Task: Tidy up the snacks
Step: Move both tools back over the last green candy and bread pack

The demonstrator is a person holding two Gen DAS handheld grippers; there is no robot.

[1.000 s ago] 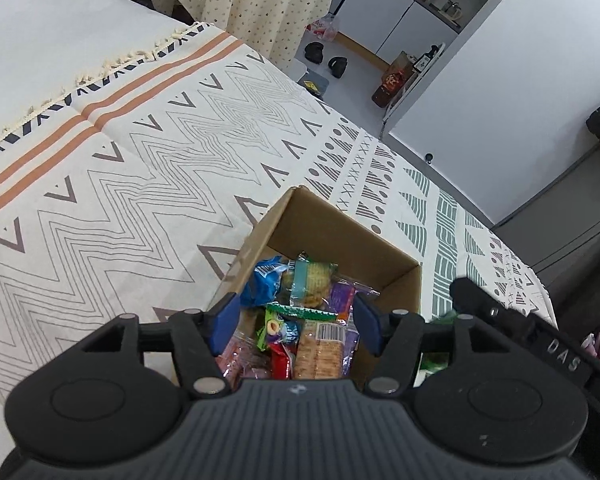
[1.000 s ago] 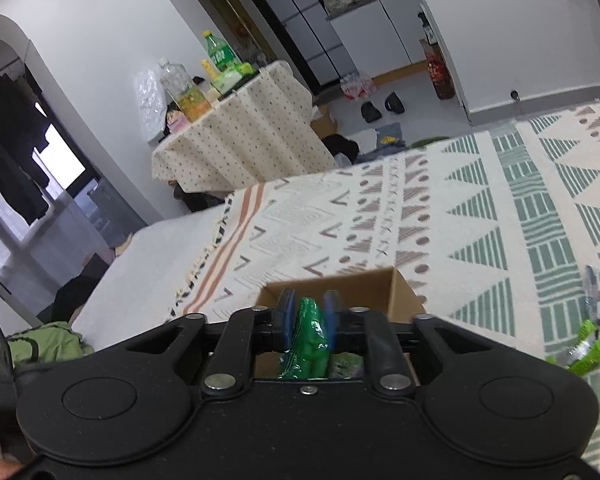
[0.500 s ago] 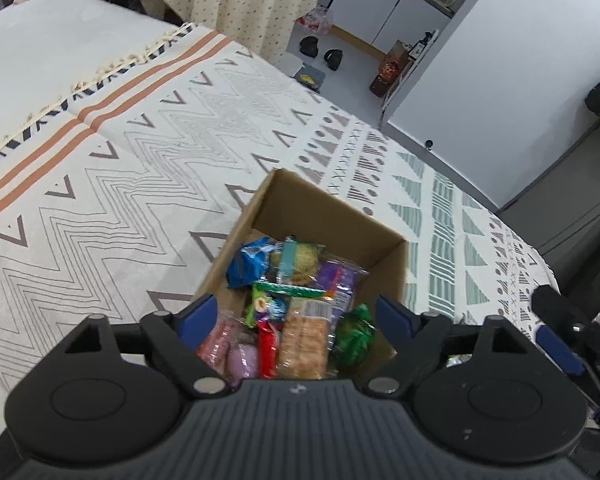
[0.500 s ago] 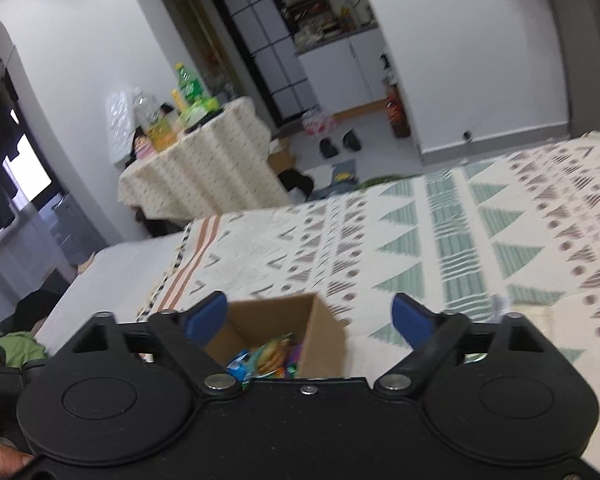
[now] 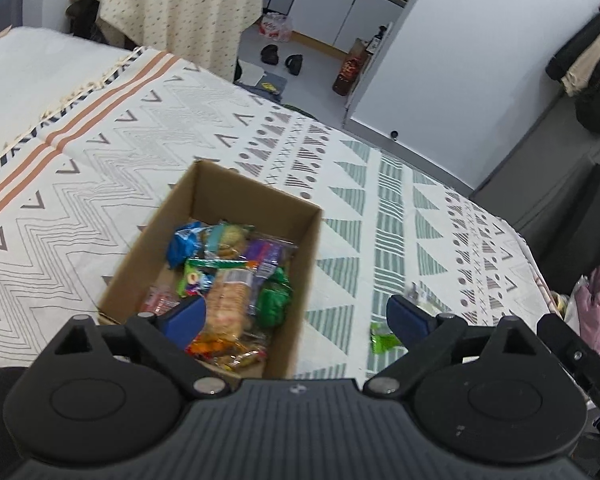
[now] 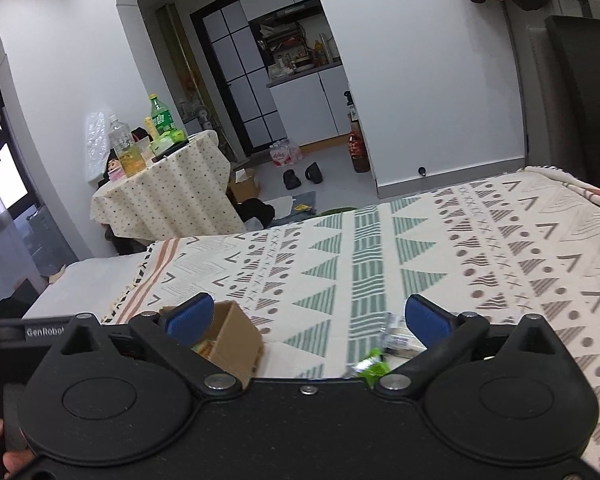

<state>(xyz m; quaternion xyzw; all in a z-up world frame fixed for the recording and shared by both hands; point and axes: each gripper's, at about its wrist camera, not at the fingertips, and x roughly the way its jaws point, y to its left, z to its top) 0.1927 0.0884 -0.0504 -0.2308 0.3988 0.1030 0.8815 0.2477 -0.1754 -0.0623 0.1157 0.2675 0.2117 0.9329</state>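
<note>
Since a second ago the right gripper (image 6: 306, 318) has let go of the dark green packet it pinched over the box and pulled back, and both claws now stand spread wide with nothing between their blue pads. On the left, the left gripper (image 5: 296, 314) hovers above the near end of the cardboard box (image 5: 314, 248), its left pad over the box's near left corner and its right pad out over the patterned bedspread (image 5: 100, 184). The box lies open-topped on the spread, its long axis running away from the left wrist camera and slightly to the left, toward the orange stripes. Inside, the snacks lie jumbled: a blue wrapper (image 5: 182, 244) at the far left, a clear pack of round crackers (image 5: 228, 300) lying lengthwise along the box, a purple packet (image 5: 266, 254) beyond it, and the dark green packet (image 5: 274, 300) against the right wall. Print on the wrappers is too blurred to read. To the right of the box, a light green wrapper (image 5: 382, 338) lies loose on the spread, with a clear silvery packet (image 5: 424, 298) just beyond it near the right pad. In the right wrist view the box's corner (image 6: 236, 344) sits at lower left by the left pad, the light green wrapper (image 6: 372, 366) lies in the gap between the pads, and the lettering "GenRobot" (image 6: 44, 332) shows on the other device at far left, cut off by the claw body.
</note>
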